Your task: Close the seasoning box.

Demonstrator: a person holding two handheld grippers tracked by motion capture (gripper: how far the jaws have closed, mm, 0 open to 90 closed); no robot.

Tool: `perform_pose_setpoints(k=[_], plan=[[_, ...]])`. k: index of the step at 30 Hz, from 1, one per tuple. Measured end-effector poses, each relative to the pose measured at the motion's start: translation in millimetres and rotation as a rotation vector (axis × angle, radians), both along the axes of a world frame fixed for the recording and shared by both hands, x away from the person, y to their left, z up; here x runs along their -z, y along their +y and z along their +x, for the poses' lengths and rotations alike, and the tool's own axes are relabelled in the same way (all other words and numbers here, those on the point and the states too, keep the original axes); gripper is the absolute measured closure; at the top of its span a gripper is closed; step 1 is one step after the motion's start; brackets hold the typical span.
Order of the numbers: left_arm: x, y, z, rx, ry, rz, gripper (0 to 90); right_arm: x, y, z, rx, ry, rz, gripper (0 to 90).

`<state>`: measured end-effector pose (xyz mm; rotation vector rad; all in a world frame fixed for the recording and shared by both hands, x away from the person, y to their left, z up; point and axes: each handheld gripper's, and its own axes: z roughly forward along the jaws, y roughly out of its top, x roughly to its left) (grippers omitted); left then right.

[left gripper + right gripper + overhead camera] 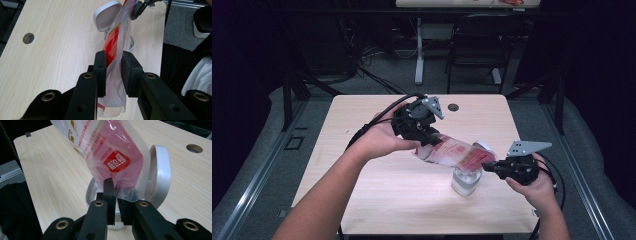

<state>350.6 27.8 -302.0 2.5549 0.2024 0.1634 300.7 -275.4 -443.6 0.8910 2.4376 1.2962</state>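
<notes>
Above the middle of the light wooden desk [377,185], a clear plastic pouch [452,152] with red print is stretched between the two grippers, just over a small white canister [466,181] whose hinged lid [160,172] stands open. The left gripper [424,132], in the left hand [379,137], has its jaws pinching one end of the pouch [113,50], which runs away from them toward the canister [107,18]. The right gripper [492,166], in the right hand [537,187], has its jaws pressed on the opposite edge of the pouch [112,152], right above the canister's open mouth [93,192].
</notes>
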Motion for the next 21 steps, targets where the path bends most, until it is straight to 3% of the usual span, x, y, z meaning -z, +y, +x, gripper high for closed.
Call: perform_pose_setpoints(k=[21], plan=[[-2.1, 2.1, -1.5, -0.003, -0.006, -0.002, 75.5, 1.2, 4.3, 0.7, -0.009, 0.007, -0.001, 85.3]])
